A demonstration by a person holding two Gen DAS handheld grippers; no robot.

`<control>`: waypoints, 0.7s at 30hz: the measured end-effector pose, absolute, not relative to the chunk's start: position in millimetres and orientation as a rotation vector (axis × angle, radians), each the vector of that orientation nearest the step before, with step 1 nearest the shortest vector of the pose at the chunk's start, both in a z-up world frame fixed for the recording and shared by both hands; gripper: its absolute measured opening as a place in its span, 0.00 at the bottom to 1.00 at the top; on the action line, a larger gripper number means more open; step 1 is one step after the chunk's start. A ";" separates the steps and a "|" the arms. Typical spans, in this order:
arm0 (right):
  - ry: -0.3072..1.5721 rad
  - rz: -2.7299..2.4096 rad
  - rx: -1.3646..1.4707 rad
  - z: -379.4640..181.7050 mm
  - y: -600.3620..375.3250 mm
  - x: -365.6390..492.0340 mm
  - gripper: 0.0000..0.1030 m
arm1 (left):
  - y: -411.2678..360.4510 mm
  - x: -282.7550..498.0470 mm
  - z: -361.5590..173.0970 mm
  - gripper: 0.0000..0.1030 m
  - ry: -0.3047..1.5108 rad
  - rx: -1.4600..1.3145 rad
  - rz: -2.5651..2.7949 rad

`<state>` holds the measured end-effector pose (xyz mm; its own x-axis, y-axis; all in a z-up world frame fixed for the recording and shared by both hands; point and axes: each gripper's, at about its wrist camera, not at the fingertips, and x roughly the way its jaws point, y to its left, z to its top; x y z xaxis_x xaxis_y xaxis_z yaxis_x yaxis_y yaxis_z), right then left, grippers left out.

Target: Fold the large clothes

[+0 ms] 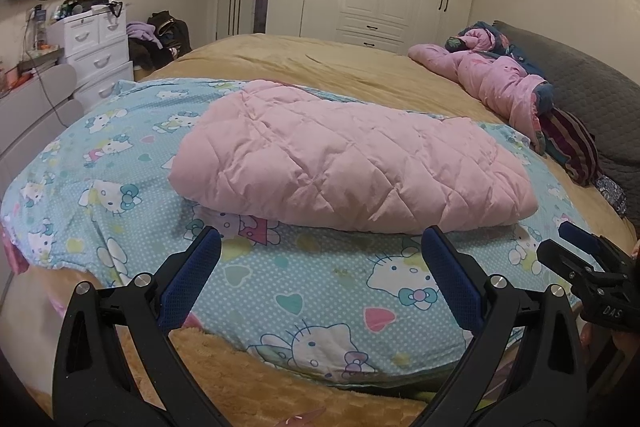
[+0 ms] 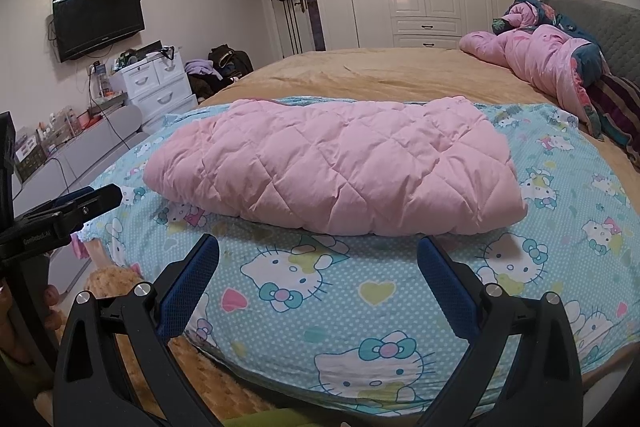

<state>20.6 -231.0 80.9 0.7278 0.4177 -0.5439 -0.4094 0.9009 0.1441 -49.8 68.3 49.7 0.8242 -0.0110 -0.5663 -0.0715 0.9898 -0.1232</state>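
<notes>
Pink quilt point(image 1: 348, 163), already folded into a bundle, lies on the blue sheet point(image 1: 320, 287) with its long axis crosswise, just ahead of both empty grippers, left point(image 1: 320, 263) and right point(image 2: 318, 263), jaws apart, neither clearly nearer.

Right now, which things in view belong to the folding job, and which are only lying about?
Belong to the job:
- pink quilted garment, lying on the cartoon-cat sheet
- left gripper, open
- right gripper, open

Only lying about:
- pink bedding heap near the headboard
- striped cloth
- clothes pile by the white drawers
- television
</notes>
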 end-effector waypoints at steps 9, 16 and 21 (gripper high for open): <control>0.612 0.444 0.010 76.0 -228.8 22.0 0.96 | 69.0 -49.1 48.7 0.91 0.603 -0.138 0.038; 0.611 0.400 -0.005 68.1 -232.6 24.1 0.96 | 75.8 -45.6 38.8 0.91 0.637 -0.165 0.028; 0.622 0.296 0.107 60.9 -275.9 28.1 0.96 | 94.2 -33.7 22.2 0.91 0.700 -0.198 0.043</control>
